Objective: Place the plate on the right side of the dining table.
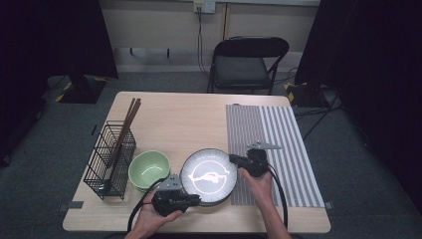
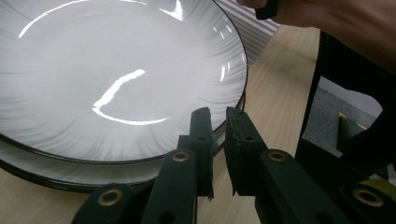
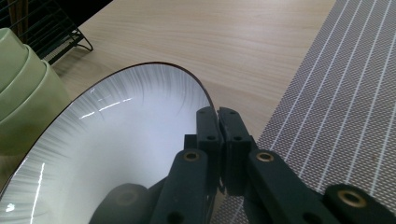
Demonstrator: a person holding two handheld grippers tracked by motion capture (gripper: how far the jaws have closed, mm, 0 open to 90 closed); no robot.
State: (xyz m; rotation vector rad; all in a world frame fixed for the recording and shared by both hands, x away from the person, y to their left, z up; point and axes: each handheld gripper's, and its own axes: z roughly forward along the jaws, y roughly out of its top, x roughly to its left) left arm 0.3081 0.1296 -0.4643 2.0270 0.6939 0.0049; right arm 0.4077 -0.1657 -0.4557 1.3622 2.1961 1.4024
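Note:
A white plate [image 1: 209, 174] with a dark rim lies near the table's front edge, on top of a second plate [image 2: 70, 175] of the same kind. My left gripper [image 1: 196, 198] holds the top plate's near-left rim; in the left gripper view the rim [image 2: 233, 70] runs between the jaws of the left gripper [image 2: 218, 114]. My right gripper [image 1: 233, 159] is shut on the plate's right rim, at the edge of the striped placemat [image 1: 278, 149]. In the right gripper view the right gripper [image 3: 218, 114] pinches the plate [image 3: 116, 140], its jaws almost touching.
Stacked green bowls [image 1: 149, 169] stand just left of the plates. Left of the bowls is a black wire rack [image 1: 110, 159] with chopsticks [image 1: 127, 124] and a spoon. The placemat [image 3: 336, 93] covers the table's right part. A black chair [image 1: 249, 64] stands beyond the far edge.

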